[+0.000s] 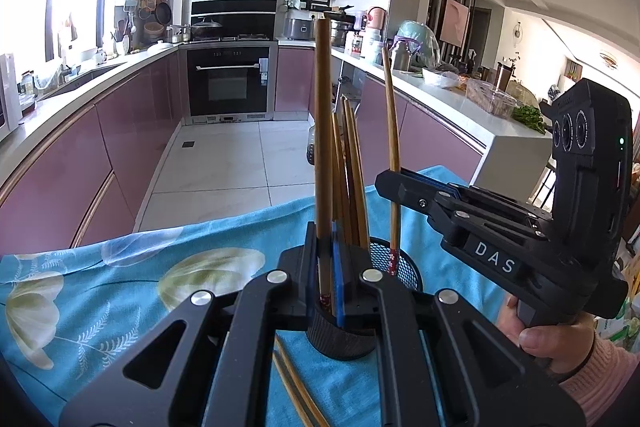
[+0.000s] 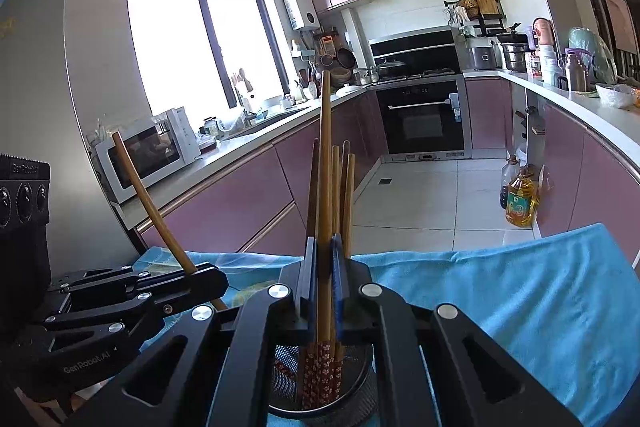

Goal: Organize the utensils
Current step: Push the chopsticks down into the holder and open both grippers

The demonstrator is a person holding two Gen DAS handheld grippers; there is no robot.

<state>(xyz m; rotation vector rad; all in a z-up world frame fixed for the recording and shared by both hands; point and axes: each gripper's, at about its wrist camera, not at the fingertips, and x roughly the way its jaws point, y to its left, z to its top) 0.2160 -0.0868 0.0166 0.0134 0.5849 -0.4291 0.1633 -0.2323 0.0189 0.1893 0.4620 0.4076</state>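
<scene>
- Mostly done: several chopsticks (image 2: 336,195) stand in the mesh cup (image 1: 400,263).
- Left gripper (image 1: 326,255) pinches one chopstick (image 1: 322,131) over the cup.
- Right gripper (image 1: 394,179) pinches another (image 1: 390,115), tip inside.
- Left: two loose sticks (image 1: 292,387) on cloth (image 1: 120,267) beneath left gripper.

**Both grippers clamp chopsticks at the mesh holder**

The right gripper (image 2: 323,291) is closed on an upright chopstick (image 2: 325,163) whose patterned end sits inside the black mesh holder (image 2: 360,403) among other chopsticks (image 2: 343,195). At left, the left gripper (image 2: 208,277) pinches a tilted chopstick (image 2: 150,203) above the blue cloth (image 2: 500,291).
</scene>
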